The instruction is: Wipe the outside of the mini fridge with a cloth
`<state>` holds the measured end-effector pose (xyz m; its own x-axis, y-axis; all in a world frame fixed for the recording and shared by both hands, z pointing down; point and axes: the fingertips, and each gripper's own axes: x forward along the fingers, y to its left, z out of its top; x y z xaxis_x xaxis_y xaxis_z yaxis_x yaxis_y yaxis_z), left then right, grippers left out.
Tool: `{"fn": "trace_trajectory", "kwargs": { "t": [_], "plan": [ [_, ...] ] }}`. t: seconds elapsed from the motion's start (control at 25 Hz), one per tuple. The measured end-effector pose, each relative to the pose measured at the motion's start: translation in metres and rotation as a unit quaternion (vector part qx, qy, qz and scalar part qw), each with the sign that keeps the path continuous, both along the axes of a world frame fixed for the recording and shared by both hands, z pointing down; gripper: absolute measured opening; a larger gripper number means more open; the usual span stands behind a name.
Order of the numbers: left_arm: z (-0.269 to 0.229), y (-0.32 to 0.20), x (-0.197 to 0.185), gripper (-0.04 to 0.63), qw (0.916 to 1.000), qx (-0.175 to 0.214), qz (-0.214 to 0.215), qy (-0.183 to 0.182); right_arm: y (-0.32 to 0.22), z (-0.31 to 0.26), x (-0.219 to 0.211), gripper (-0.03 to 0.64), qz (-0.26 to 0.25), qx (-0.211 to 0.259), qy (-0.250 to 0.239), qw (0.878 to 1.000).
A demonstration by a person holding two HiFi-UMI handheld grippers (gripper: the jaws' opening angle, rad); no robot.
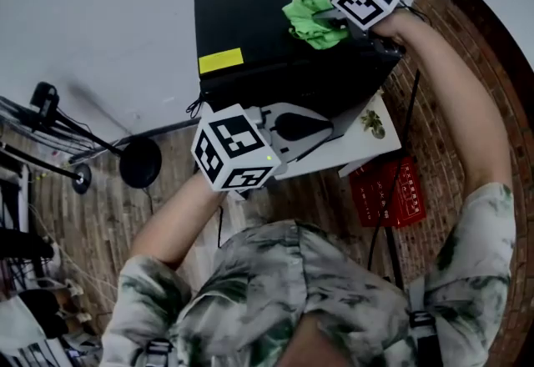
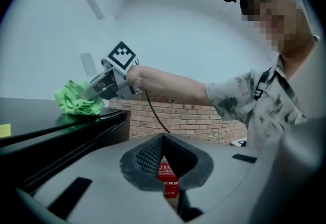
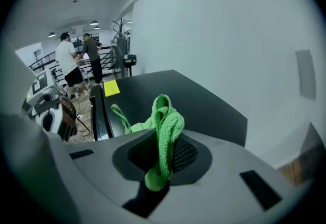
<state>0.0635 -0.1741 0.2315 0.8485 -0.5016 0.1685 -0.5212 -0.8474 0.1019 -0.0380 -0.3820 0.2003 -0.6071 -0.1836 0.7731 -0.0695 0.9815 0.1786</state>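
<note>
Head view, looking steeply down: black mini fridge [image 1: 275, 73] backed against a white wall [image 1: 100, 15], sitting on a low white stand [image 1: 380, 140]. Yellow note [image 1: 220, 61] stuck to the fridge top near its left edge. Green cloth [image 1: 313, 21] bunched on the fridge top toward the right rear corner, gripped by the right gripper [image 1: 334, 22] reaching in from the right. Left gripper [image 1: 300, 128] held low in front of the fridge's near face, well apart from the cloth. Red crate [image 1: 388, 190] on the brick-patterned floor [image 1: 125, 207] just beside the stand, contents impossible to make out from here. Round black base [image 1: 139, 161] off to the left on the floor, nothing between it and the fridge.

Right gripper view: jaws clamped tight on a fold of the cloth, a tuft poking up above the pads, the rest trailing down onto the dark fridge top. Two people [image 3: 69, 62] standing far back by a railing.

Left gripper view: jaw tips pressed together, nothing held, only a sliver of the red crate showing through the gap behind them. Across the fridge, cloth and right gripper plainly visible.
</note>
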Motion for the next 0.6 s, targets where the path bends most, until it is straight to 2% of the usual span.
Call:
{"fn": "trace_trajectory", "kwargs": {
  "t": [0.2,0.32,0.44,0.6],
  "plan": [
    [0.001,-0.017,0.014,0.023,1.0000,-0.003,0.005,0.002,-0.062,0.007,0.069,0.063,0.064,0.013,0.030,0.997],
    [0.004,-0.024,0.020,0.023,1.0000,-0.007,0.006,0.003,-0.083,0.009,0.094,0.063,0.084,0.025,0.054,0.995],
    [0.008,-0.031,0.024,0.023,1.0000,-0.009,0.000,0.004,-0.084,-0.001,0.094,0.063,0.073,0.032,0.053,0.995],
    [0.009,-0.033,0.026,0.023,0.9999,-0.010,-0.001,0.003,-0.057,-0.040,0.047,0.063,0.032,0.022,-0.002,0.999]
  ]
}}
